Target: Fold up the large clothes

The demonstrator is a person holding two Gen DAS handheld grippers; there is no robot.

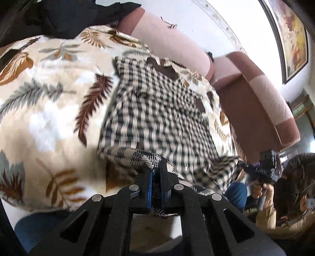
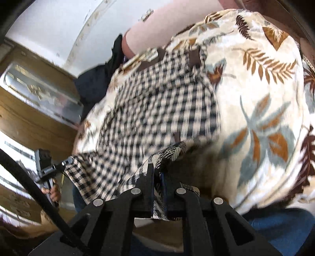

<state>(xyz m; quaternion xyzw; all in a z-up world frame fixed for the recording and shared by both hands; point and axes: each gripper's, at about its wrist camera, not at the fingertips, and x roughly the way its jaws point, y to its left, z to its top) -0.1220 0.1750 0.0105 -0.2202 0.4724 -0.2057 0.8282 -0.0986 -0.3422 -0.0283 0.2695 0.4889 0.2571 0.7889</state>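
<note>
A black-and-cream checked garment [image 1: 157,110] lies spread on a leaf-print blanket [image 1: 51,94], with brown patches near its far end. My left gripper [image 1: 155,167] is shut on its near hem, and cloth is bunched between the blue pads. In the right wrist view the same checked garment [image 2: 157,110] stretches away from my right gripper [image 2: 157,171], which is shut on another part of the near hem. The left gripper [image 2: 68,160] shows at the left, clamped on the garment's corner, a hand under it. The right gripper [image 1: 241,164] shows at the right of the left wrist view, holding cloth.
A pink and brown sofa back [image 1: 177,45] rises behind the blanket. Dark clothing [image 1: 65,17] lies at the far left corner. A framed picture [image 1: 291,37] hangs on the wall. Wooden cabinets [image 2: 29,110] stand to the left. The holder's blue-trousered legs [image 2: 285,228] are below.
</note>
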